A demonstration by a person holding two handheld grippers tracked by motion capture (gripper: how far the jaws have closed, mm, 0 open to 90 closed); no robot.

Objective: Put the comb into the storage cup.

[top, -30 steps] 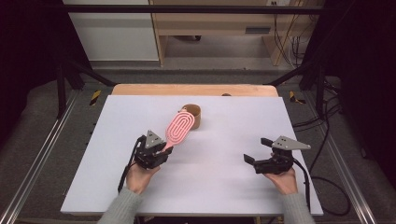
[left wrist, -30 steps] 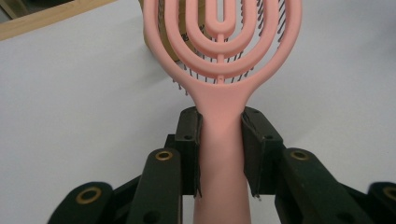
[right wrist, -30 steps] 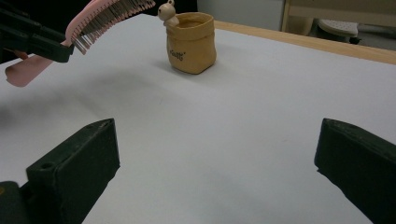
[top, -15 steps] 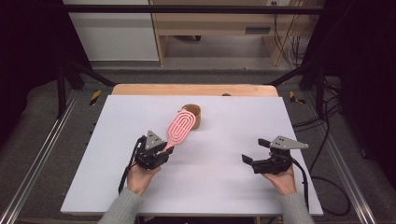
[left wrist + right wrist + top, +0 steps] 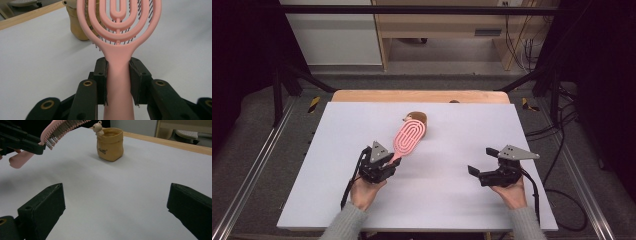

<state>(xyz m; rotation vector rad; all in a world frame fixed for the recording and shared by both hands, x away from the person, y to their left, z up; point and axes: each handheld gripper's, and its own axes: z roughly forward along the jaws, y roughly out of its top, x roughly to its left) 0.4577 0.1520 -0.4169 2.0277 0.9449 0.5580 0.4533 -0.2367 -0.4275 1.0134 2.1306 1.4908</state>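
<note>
Since the earlier frames we find almost nothing shifted: the pink hairbrush [image 5: 408,139] keeps its tilt and the right gripper [image 5: 474,171] has barely crept along the near right part of the table [image 5: 337,200].

The hairbrush is held clear of the table, near its middle and somewhat towards the far edge, head raised towards the small tan pot [image 5: 417,119], which carries a bear figure on its rim. The left gripper [image 5: 118,75] has its jaws clamped on the handle just below the head, one pad on each side.

The right gripper's jaws stand wide apart with nothing between them.

We judge the step in hand to be carrying the brush to the pot. The next move calls for bringing the handle over the pot's mouth and lowering it in without tipping the pot; the free gripper could steady it.

Count: one hairbrush, one pot, two grippers.
</note>
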